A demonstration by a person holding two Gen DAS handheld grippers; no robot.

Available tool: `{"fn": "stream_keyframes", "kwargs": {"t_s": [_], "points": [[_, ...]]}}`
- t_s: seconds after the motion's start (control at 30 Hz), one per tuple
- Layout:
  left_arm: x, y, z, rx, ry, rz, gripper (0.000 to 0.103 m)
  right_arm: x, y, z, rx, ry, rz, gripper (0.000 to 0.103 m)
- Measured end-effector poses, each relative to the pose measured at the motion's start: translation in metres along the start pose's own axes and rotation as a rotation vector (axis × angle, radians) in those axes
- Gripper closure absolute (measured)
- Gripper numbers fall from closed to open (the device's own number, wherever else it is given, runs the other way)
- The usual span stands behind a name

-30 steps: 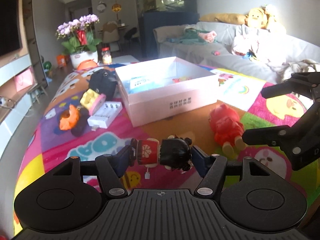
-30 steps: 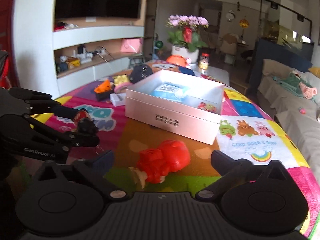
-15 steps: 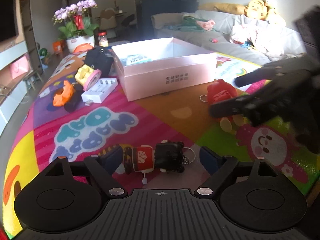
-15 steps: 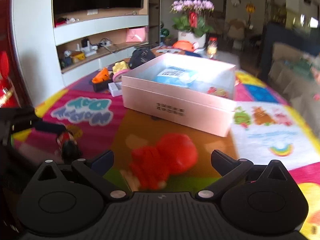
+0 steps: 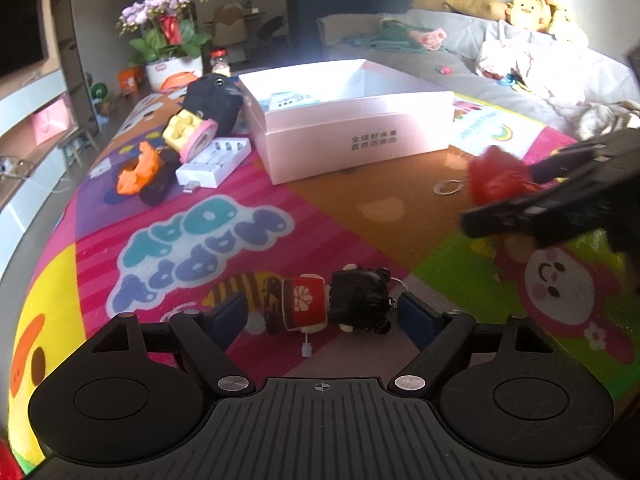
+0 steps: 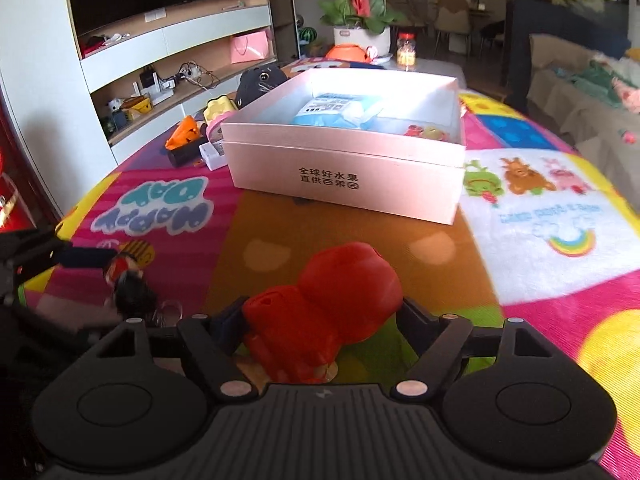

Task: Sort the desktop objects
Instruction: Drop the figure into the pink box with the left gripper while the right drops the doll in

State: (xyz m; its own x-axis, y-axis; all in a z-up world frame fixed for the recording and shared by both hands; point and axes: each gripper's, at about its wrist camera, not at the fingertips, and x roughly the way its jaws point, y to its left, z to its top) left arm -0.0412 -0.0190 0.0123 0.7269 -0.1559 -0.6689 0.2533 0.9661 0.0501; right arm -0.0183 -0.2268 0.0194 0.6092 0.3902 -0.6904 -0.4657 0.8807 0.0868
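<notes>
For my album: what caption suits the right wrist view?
Right gripper closes around a red toy figure before a pink box on a colourful mat.

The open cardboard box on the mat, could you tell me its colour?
Pale pink cardboard box, clearest in the right wrist view.

Your right gripper (image 5: pixel 532 192) is smeared by motion in the left wrist view, and it covers most of the red toy (image 5: pixel 494 178), which shows only as a blurred red patch. From the right wrist view, the doll (image 6: pixel 128 288) at the near left is blurred, partly behind the dark left gripper (image 6: pixel 80 258), itself cut by the left edge. In the pink box (image 6: pixel 344 184), the near wall hides the blue packet's (image 6: pixel 336 110) lower part. The small items (image 6: pixel 424 132) inside are too small to identify.
</notes>
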Motion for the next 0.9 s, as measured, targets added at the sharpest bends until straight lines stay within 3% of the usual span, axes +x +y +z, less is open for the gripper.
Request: {"fn": "stream_keyframes", "kwargs": {"t_s": [0.1, 0.13, 0.2, 0.4, 0.47, 0.57, 0.6, 0.63, 0.8, 0.9], "points": [[0.001, -0.001, 0.001, -0.002, 0.003, -0.002, 0.023, -0.02, -0.001, -0.004, 0.008, -0.023, 0.017, 0.025], [0.0, -0.002, 0.002, 0.002, 0.001, -0.007, 0.032, -0.028, -0.001, -0.004, 0.011, -0.039, 0.017, 0.024], [-0.004, -0.007, 0.006, 0.023, -0.017, 0.0, 0.033, -0.044, -0.002, -0.001, 0.004, -0.08, 0.009, 0.025], [-0.033, -0.012, 0.062, 0.111, -0.234, 0.02, 0.033, -0.105, -0.013, 0.03, -0.028, -0.291, -0.06, 0.025], [-0.032, -0.015, 0.092, 0.149, -0.321, 0.054, 0.033, -0.119, -0.015, 0.042, -0.043, -0.354, -0.082, 0.024], [-0.014, -0.013, 0.127, 0.146, -0.392, 0.08, 0.03, -0.127, -0.016, 0.059, -0.065, -0.408, -0.095, 0.024], [-0.004, -0.011, 0.135, 0.134, -0.392, 0.084, 0.024, -0.126, -0.017, 0.066, -0.067, -0.416, -0.095, 0.024], [0.007, -0.008, 0.142, 0.12, -0.366, 0.096, 0.011, -0.125, -0.019, 0.073, -0.066, -0.421, -0.096, 0.024], [0.029, 0.019, 0.111, 0.018, -0.275, 0.05, 0.008, -0.1, -0.03, 0.105, -0.065, -0.406, -0.126, 0.024], [0.038, 0.037, 0.08, -0.021, -0.203, 0.057, 0.008, -0.069, -0.036, 0.131, -0.055, -0.354, -0.091, 0.024]]}}
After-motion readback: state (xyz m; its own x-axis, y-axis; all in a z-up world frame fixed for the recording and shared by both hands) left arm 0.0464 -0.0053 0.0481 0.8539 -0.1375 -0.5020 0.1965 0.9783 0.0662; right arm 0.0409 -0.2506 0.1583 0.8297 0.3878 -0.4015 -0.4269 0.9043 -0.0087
